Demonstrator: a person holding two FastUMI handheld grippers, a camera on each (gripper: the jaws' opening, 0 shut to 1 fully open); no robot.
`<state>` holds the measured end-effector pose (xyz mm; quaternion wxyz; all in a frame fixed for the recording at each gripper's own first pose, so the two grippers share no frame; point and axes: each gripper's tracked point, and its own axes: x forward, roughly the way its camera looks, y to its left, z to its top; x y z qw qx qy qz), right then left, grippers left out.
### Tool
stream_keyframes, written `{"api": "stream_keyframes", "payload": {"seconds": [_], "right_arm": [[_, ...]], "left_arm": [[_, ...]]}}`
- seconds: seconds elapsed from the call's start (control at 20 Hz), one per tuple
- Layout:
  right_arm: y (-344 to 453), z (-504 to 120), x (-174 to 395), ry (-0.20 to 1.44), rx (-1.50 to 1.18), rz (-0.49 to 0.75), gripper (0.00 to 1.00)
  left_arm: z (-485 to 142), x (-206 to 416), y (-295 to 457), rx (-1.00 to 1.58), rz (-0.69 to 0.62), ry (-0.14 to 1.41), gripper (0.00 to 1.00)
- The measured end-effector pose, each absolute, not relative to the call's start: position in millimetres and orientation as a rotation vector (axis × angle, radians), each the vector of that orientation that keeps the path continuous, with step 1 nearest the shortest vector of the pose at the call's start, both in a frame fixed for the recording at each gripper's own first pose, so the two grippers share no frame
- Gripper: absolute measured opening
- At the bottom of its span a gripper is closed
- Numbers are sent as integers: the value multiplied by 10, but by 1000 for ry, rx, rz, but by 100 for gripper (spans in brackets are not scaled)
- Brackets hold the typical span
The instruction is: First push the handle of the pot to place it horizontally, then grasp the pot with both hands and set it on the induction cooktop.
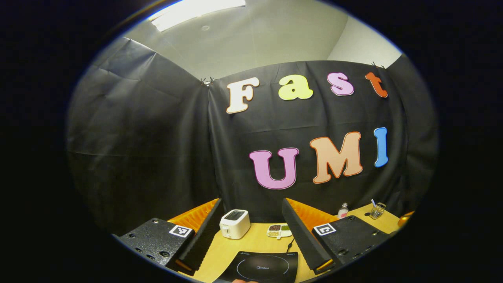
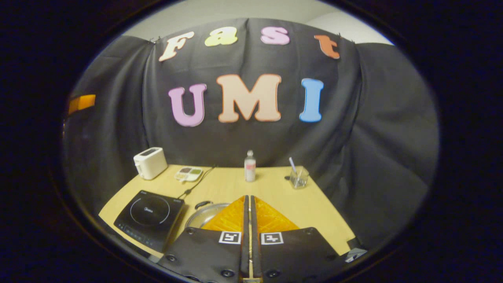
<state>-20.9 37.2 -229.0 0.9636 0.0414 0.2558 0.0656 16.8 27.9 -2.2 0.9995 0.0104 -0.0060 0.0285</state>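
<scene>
Right gripper (image 2: 250,202): fingers pressed together, above round steel pot (image 2: 204,214) beside black induction cooktop (image 2: 149,218). Left gripper (image 1: 251,208): spread, above cooktop. Risk: closed fingers glance off pot's handle.

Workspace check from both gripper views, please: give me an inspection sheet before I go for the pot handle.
Surface: tan wooden table, bare in the middle.
Job's things: pot with lid beside the induction cooktop, partly hidden behind the right gripper's fingers; handle direction cannot be told. Nothing on the cooktop.
Clutter: white toaster, divided dish, small bottle, glass holding a utensil, all along the back edge.
Grippers: left gripper open, above the cooktop; right gripper shut, empty, just above the pot.
Cables: black cord running from the cooktop toward the back.
Surroundings: black cloth wall, ceiling light.
</scene>
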Motion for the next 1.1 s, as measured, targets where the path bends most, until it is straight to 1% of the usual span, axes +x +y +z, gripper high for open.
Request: {"api": "stream_keyframes", "payload": {"seconds": [0.5,0.6,0.85,0.95,1.0,1.1], "right_arm": [[507,-3995,-990,981,70,236,5],[494,-4233,-1155,1059,58,247,5],[453,-4528,-1229,1120,31,250,4],[446,-4574,-1203,1130,20,251,2],[417,-4597,-1179,1130,7,245,3],[335,-4623,-1103,1126,-6,232,2]], "left_arm": [[-133,161,392,26,93,12,98],[-176,158,437,27,105,22,98],[-274,148,550,30,144,50,96],[-312,136,589,34,158,61,98],[-319,131,611,37,164,65,96],[-338,108,640,42,174,70,96]]}}
